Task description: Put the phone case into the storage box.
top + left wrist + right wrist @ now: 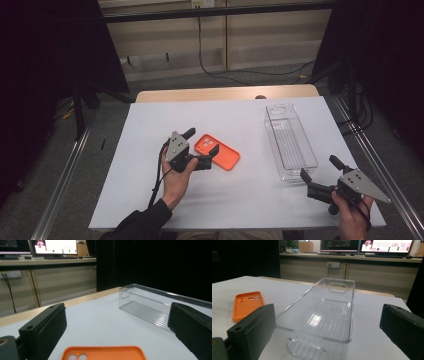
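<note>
An orange phone case (217, 151) lies flat near the middle of the white table sheet (140, 200). My left gripper (201, 141) stands open right at its left end, with the case's camera end low between the jaws (103, 353). A clear plastic bin (289, 140) lies lengthwise at the right, empty. My right gripper (320, 168) is open just in front of the bin's near end, pointing along it (327, 305). The case (247, 305) lies to the left of the bin in the right gripper view, and the bin (145, 306) is beyond the left gripper (118, 315). My right gripper (328, 315) holds nothing.
The white sheet covers a wooden table whose far edge (225, 93) shows at the back. Metal rails (65, 175) run along both sides of the table. A black cable (240, 75) lies on the floor behind. Desks with monitors (384, 246) stand farther off.
</note>
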